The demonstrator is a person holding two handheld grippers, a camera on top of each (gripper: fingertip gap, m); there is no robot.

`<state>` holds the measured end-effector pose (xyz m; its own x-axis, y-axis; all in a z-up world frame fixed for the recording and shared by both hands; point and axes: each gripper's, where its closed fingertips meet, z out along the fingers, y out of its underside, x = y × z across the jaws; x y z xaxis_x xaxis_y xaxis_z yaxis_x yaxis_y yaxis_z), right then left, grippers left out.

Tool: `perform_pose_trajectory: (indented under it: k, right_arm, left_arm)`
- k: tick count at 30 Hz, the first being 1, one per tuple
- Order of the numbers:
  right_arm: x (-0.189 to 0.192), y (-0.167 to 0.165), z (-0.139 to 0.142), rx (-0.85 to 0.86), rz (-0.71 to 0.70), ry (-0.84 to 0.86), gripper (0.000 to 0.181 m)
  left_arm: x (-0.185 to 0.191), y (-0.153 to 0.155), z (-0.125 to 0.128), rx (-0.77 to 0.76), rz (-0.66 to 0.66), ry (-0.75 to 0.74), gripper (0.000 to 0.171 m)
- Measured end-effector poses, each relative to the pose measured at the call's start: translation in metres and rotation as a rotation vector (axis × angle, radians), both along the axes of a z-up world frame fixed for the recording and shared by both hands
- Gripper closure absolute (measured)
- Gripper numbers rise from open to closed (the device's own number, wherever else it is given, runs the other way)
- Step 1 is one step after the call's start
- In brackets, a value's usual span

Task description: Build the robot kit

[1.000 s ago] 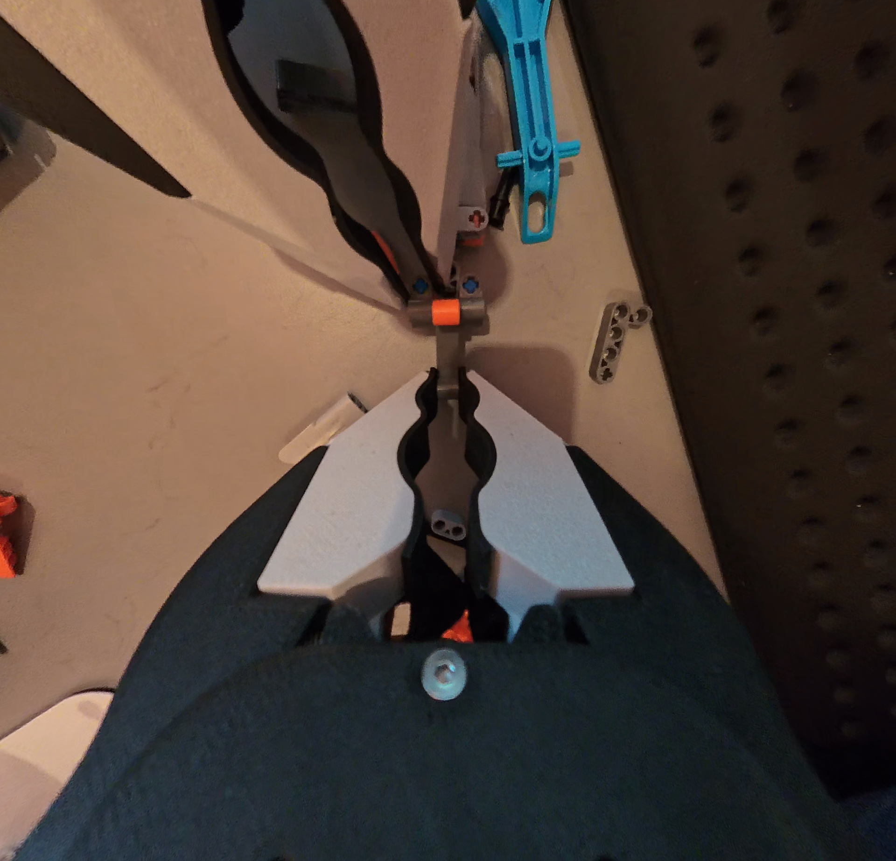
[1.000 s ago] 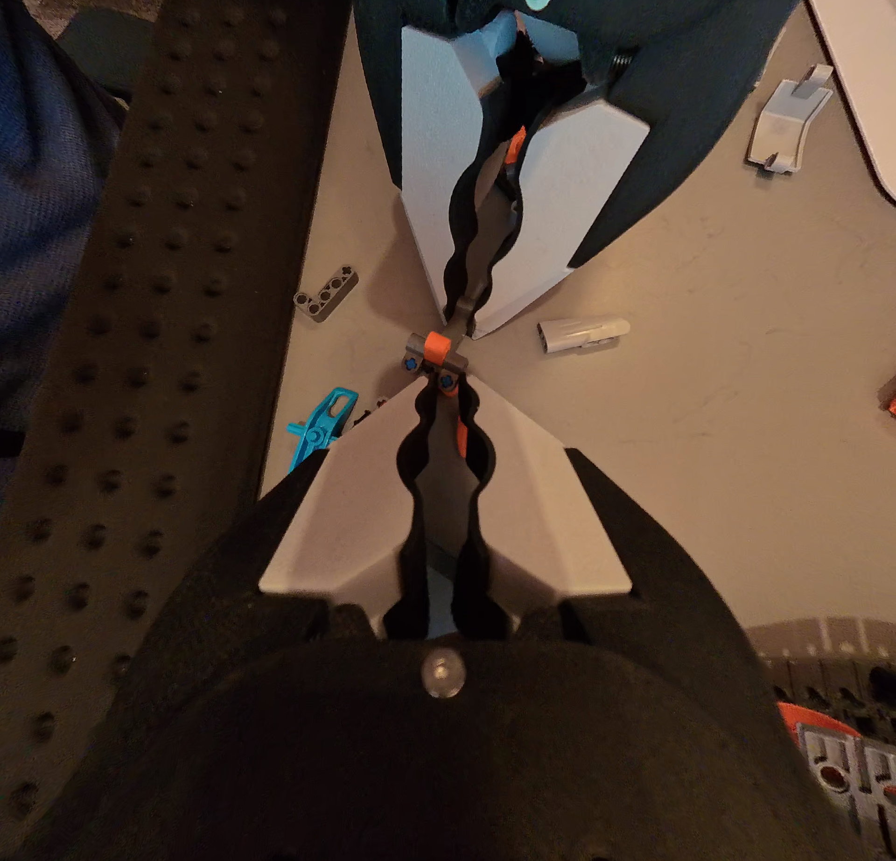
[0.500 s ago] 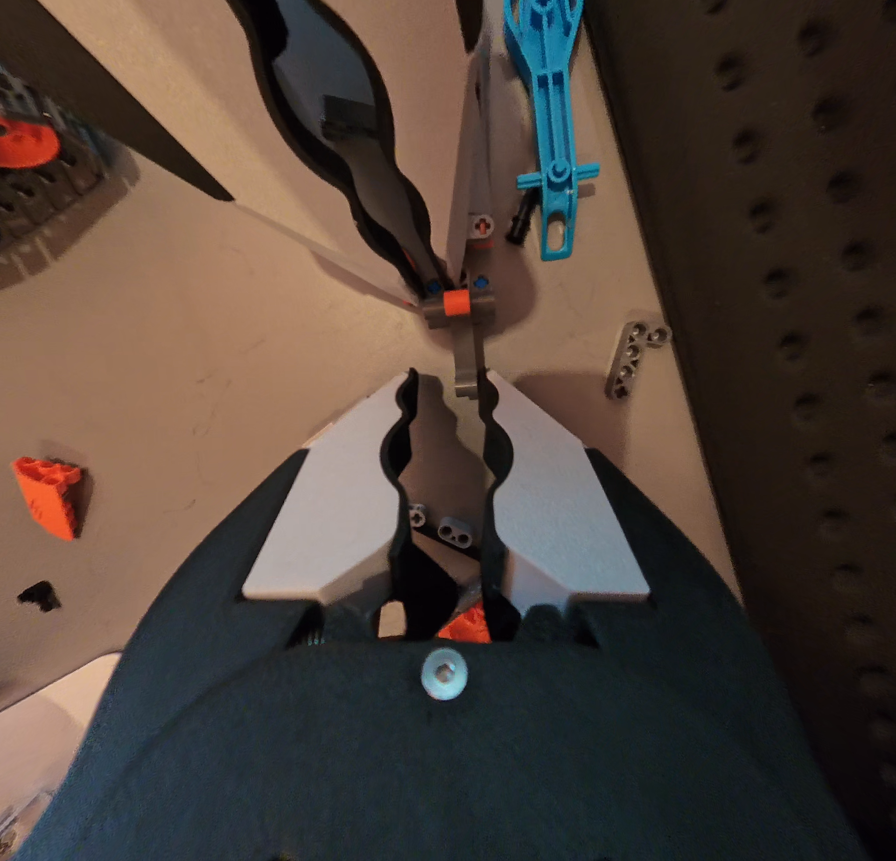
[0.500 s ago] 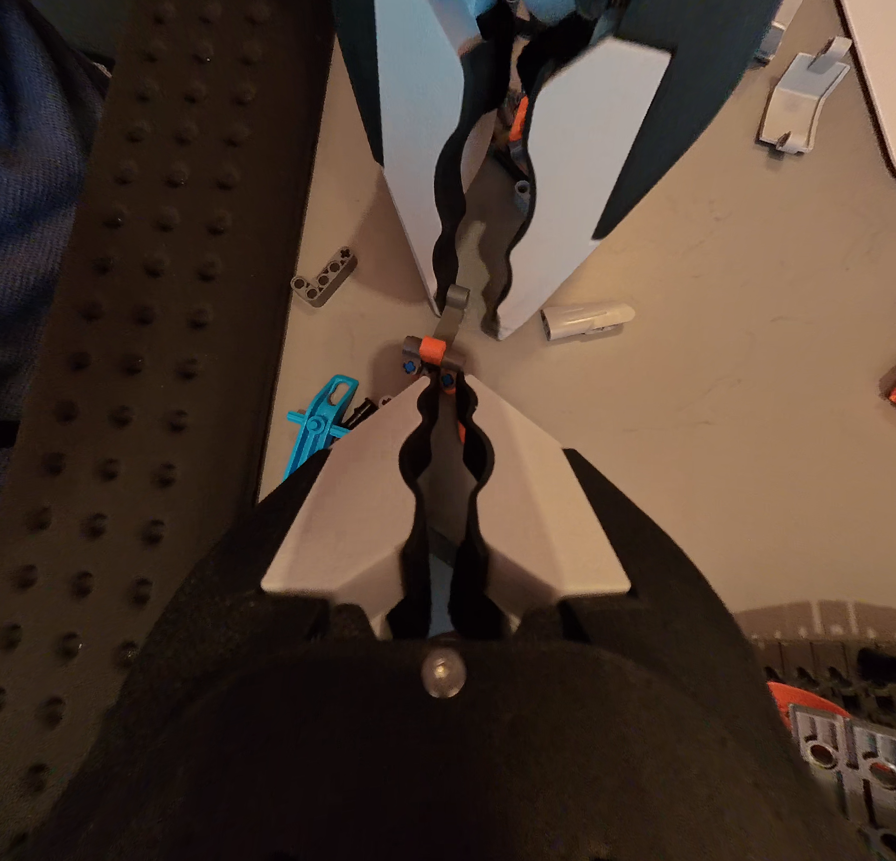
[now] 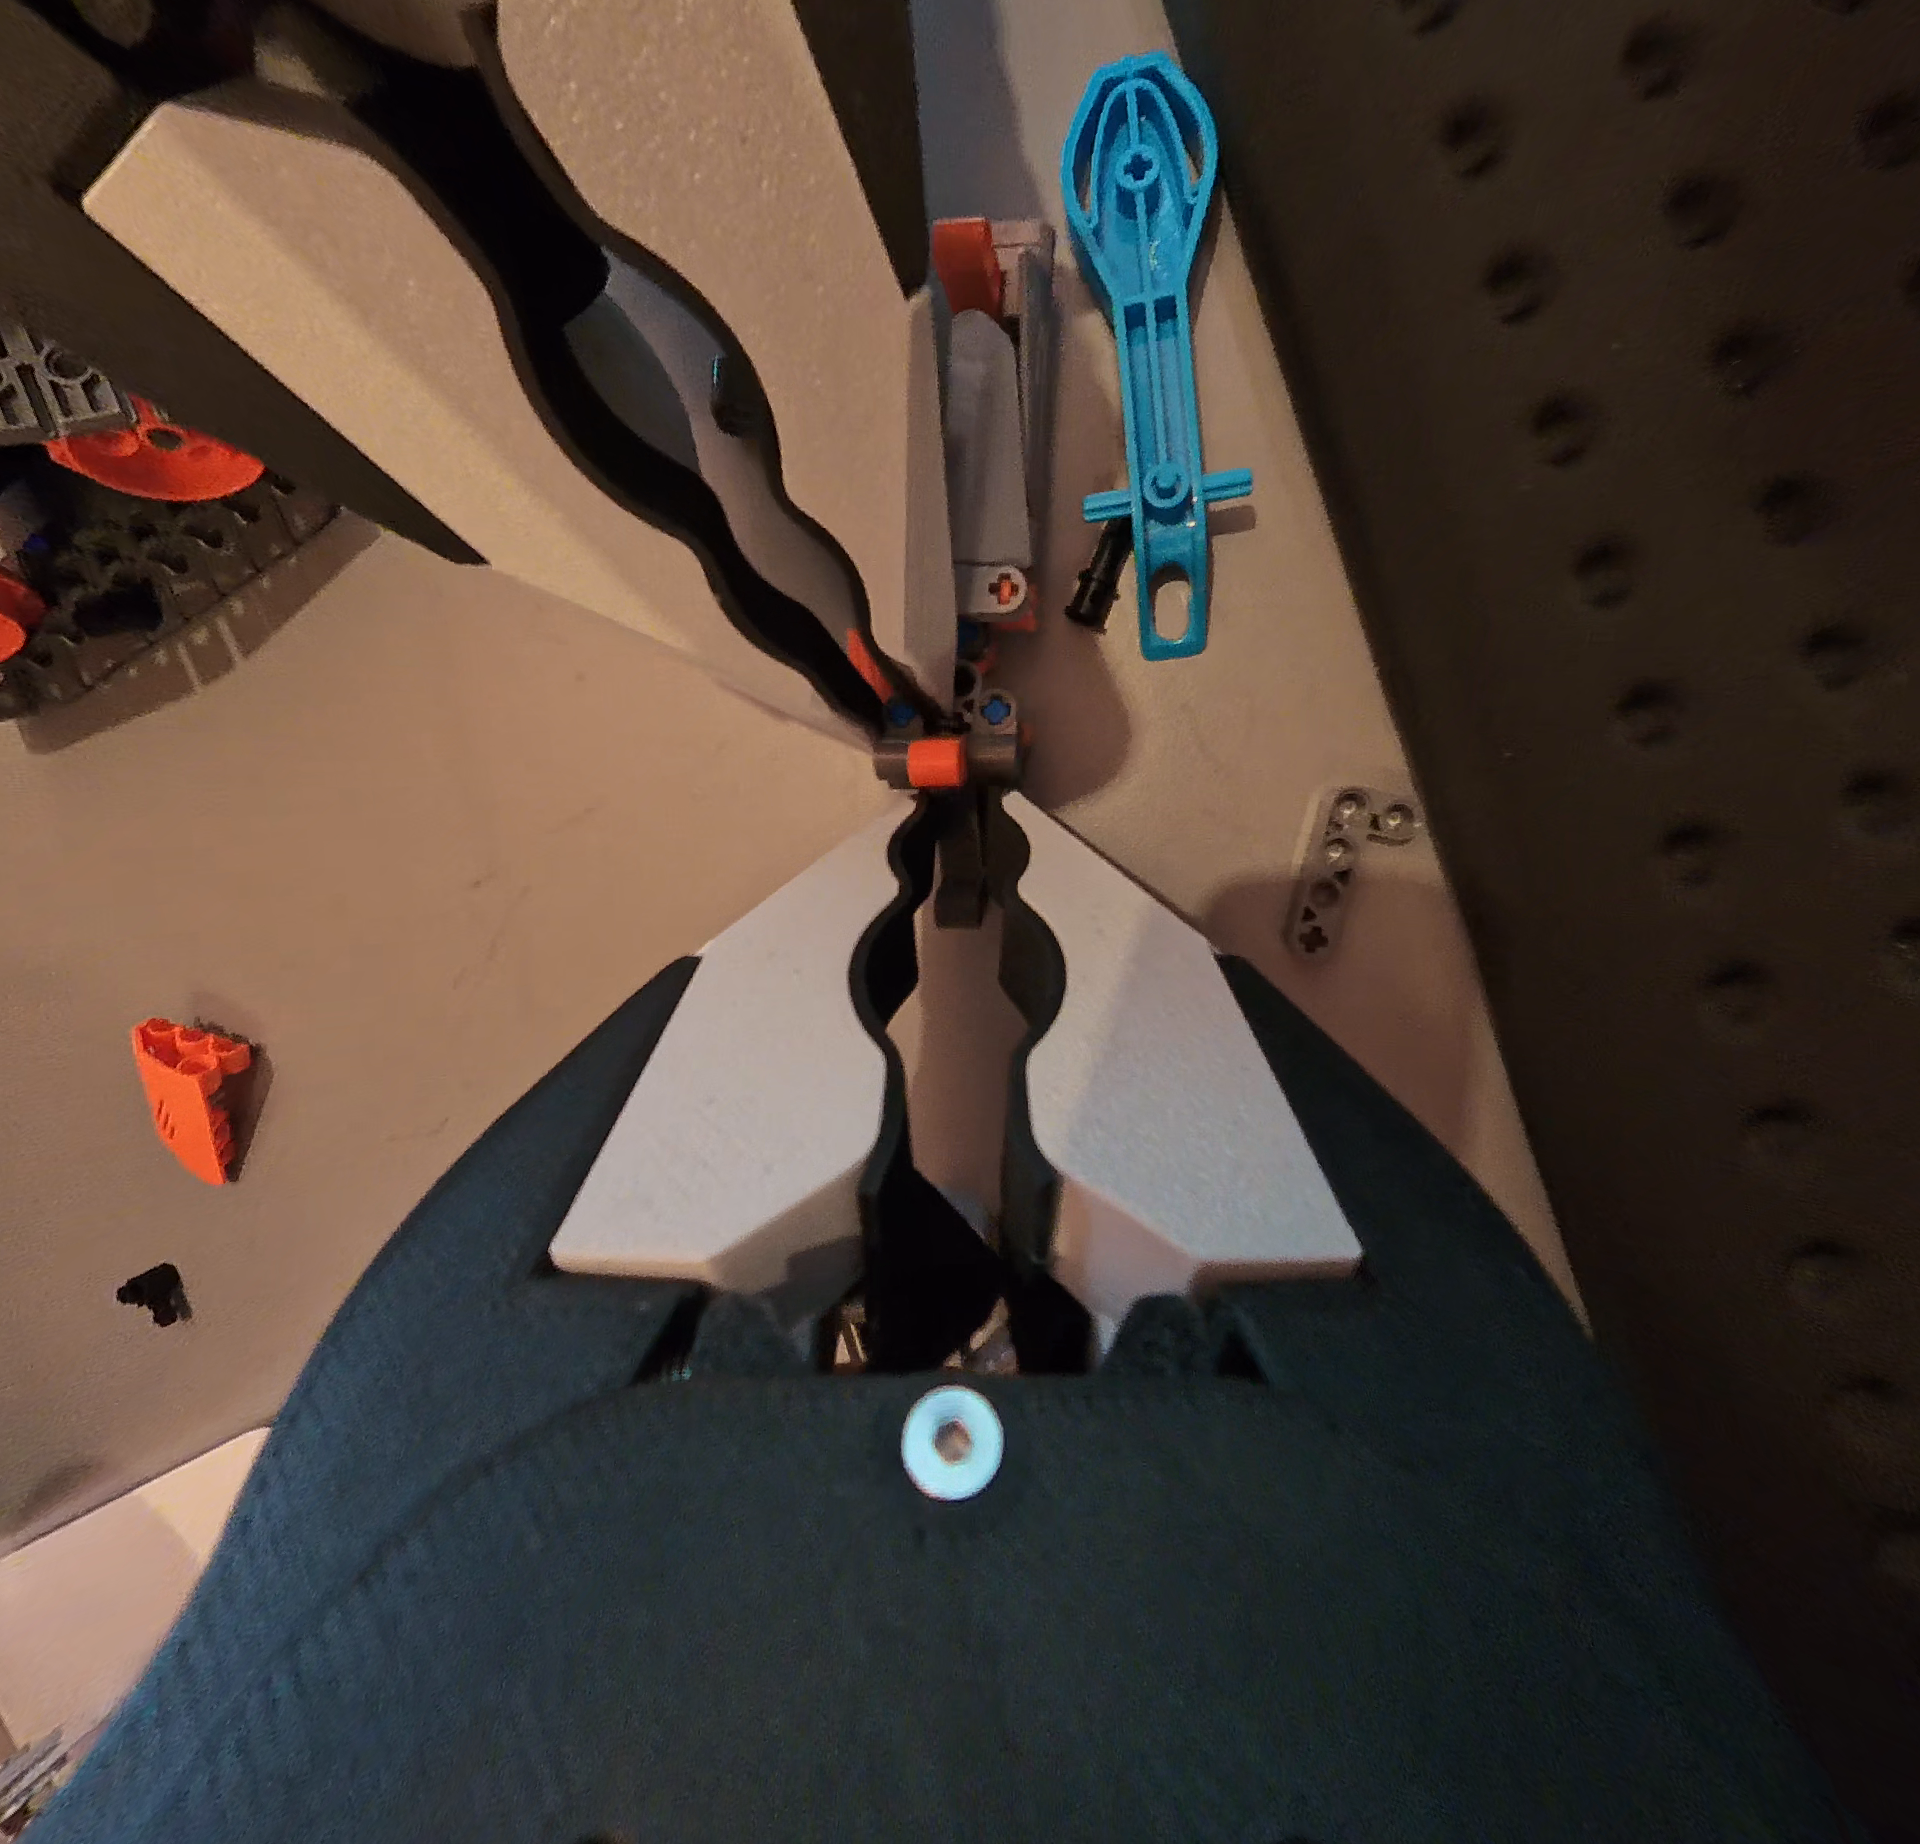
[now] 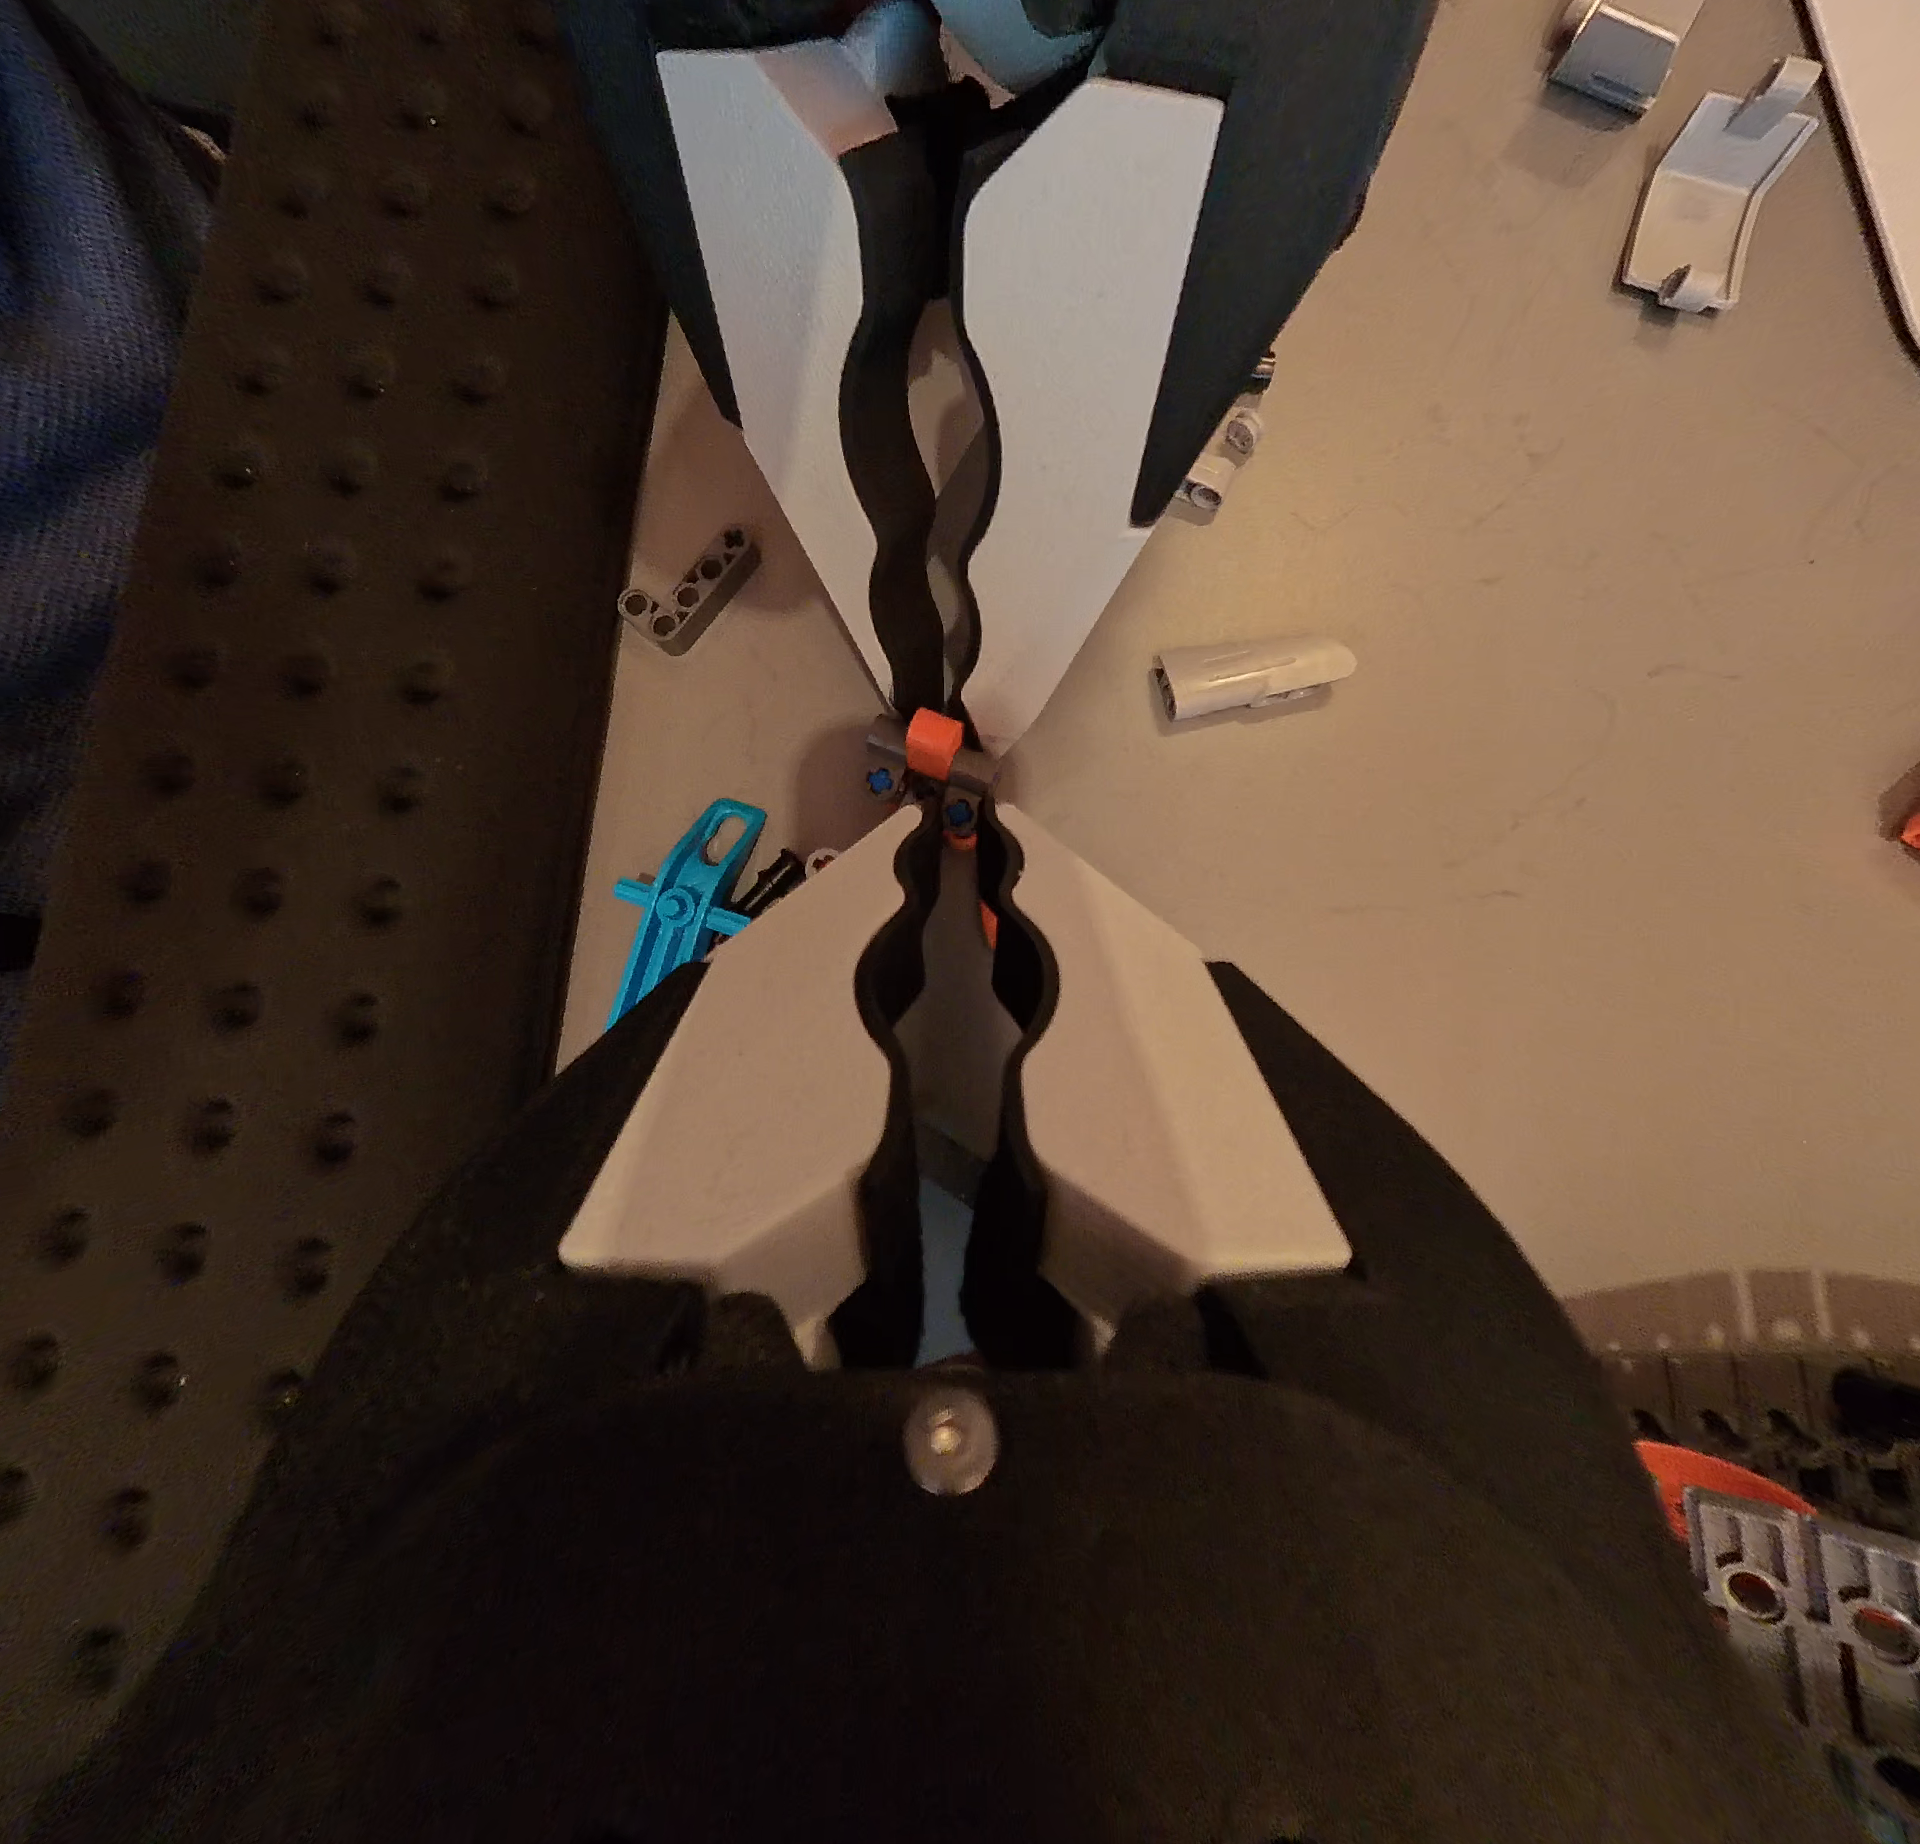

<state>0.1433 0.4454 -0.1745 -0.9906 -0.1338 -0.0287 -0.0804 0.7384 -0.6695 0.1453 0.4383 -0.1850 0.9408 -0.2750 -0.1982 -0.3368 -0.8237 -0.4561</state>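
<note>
Pinching one small grey-orange brick assembly (image 5: 948, 755) from opposite ends | left gripper (image 5: 961, 838) clamps its dark stem | right gripper (image 6: 951, 828) clamps its blue-pinned end | we meet tip-to-tip.

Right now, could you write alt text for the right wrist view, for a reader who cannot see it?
Two tools meet tip to tip over a beige table: the right tool and the left tool both grip a small grey assembly with an orange piece. Loose parts lie around, including a blue lever and a grey angled beam.
</note>
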Motion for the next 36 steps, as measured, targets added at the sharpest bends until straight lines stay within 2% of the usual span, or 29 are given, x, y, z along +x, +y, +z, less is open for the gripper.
perform_pose_trajectory:
  k: [16, 29, 36]
  right_arm:
    - [0.0020, 0.0034, -0.0015, 0.083, -0.013, -0.008, 0.178]
    - [0.0023, 0.0035, -0.0020, 0.133, -0.010, -0.110, 0.178]
    - [0.0037, 0.0035, -0.0020, 0.103, -0.012, -0.017, 0.178]
  left_arm:
    - [0.0012, 0.0014, -0.0029, -0.049, -0.022, 0.048, 0.165]
    - [0.0018, 0.0010, -0.0038, -0.093, -0.038, 0.012, 0.166]
    - [0.0018, 0.0010, -0.0054, -0.086, -0.031, 0.058, 0.166]
